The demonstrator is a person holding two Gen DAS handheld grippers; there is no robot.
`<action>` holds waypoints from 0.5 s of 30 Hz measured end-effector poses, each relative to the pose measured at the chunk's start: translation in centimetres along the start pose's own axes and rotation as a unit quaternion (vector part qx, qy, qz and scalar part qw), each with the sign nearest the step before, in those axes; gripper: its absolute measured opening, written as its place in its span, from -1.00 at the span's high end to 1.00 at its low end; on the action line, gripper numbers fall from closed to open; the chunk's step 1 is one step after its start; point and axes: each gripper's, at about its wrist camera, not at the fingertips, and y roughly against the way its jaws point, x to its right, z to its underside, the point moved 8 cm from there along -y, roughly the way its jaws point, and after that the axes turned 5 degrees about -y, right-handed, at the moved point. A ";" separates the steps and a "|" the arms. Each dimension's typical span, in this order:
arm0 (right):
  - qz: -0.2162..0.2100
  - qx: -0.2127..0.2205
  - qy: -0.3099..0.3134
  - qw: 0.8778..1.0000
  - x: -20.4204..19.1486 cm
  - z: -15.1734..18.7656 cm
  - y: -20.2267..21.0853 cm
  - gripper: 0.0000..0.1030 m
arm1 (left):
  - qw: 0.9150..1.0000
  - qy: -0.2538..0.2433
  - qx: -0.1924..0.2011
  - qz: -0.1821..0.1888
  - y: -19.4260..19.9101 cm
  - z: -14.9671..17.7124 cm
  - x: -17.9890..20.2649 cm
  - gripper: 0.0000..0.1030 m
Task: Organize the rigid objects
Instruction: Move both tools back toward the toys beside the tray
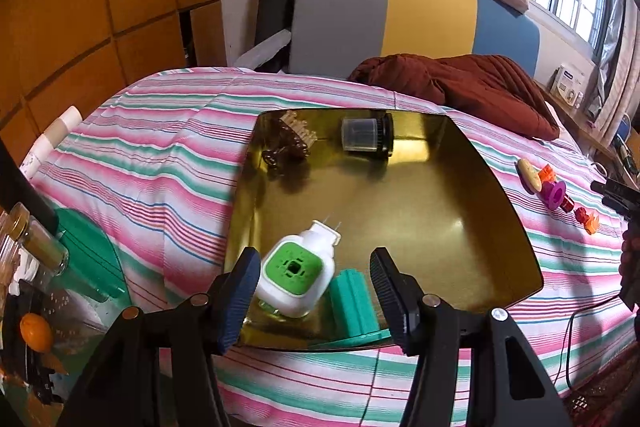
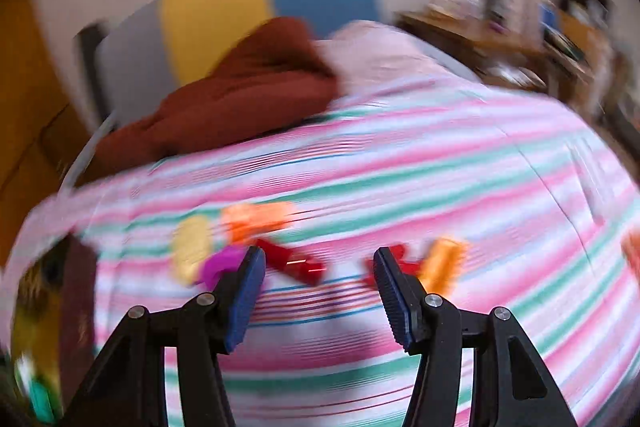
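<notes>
Toys (image 2: 296, 267) lie blurred on the bedspread (image 2: 400, 167) under my empty, parted right gripper (image 2: 320, 299) (left gripper (image 1: 312, 299) gapes over the tray (image 1: 440, 227)).

Whole right wrist view smeared by motion blur: small toys (image 2: 280, 247) on the striped bedspread (image 2: 400, 167) only coloured blobs of yellow, purple, orange and red, shapes not readable. Gold tray (image 2: 36, 291) there cut by the left edge, contents unclear. In the left wrist view, green block (image 1: 354, 301) partly hidden behind the near tray rim (image 1: 304, 345). Right gripper (image 1: 618, 197) cut off at the right edge, jaws not visible there. Glass jars (image 1: 40, 247) and orange fruit (image 1: 36, 331) at far left cropped, distorted. Boxes on the windowsill (image 1: 568, 87) too small to read.
</notes>
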 end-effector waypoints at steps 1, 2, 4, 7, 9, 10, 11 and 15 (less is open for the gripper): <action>0.016 -0.005 -0.027 0.999 1.5 -0.2 -0.3 -0.11 | 1.000 -0.003 -0.001 -0.001 0.0 -0.1 0.2 -0.12; 0.024 -0.004 -0.050 0.998 2.7 -0.6 -0.2 -0.11 | 1.000 -0.005 -0.001 -0.001 -0.1 -0.2 0.5 -0.12; 0.016 0.009 -0.098 0.995 4.4 -1.4 0.3 -0.12 | 1.000 -0.007 0.000 0.003 -0.1 -0.5 1.1 -0.12; 0.006 -0.001 -0.131 0.991 5.4 -1.5 0.2 -0.13 | 1.000 -0.018 0.001 0.011 -0.2 -1.2 2.5 -0.12; 0.002 -0.005 -0.137 0.990 5.6 -1.6 0.1 -0.13 | 0.999 -0.029 0.005 0.022 -0.2 -2.1 3.8 -0.12; -0.001 -0.005 -0.137 0.990 5.6 -1.6 0.1 -0.14 | 0.999 -0.033 0.007 0.030 -0.1 -2.6 4.5 -0.12; -0.002 -0.005 -0.136 0.991 5.4 -1.6 0.1 -0.17 | 0.999 -0.036 0.010 0.038 0.0 -3.1 5.3 -0.12; -0.016 -0.004 -0.131 0.991 4.6 -1.8 0.1 -0.25 | 0.994 -0.059 0.026 0.085 0.4 -5.9 9.8 -0.13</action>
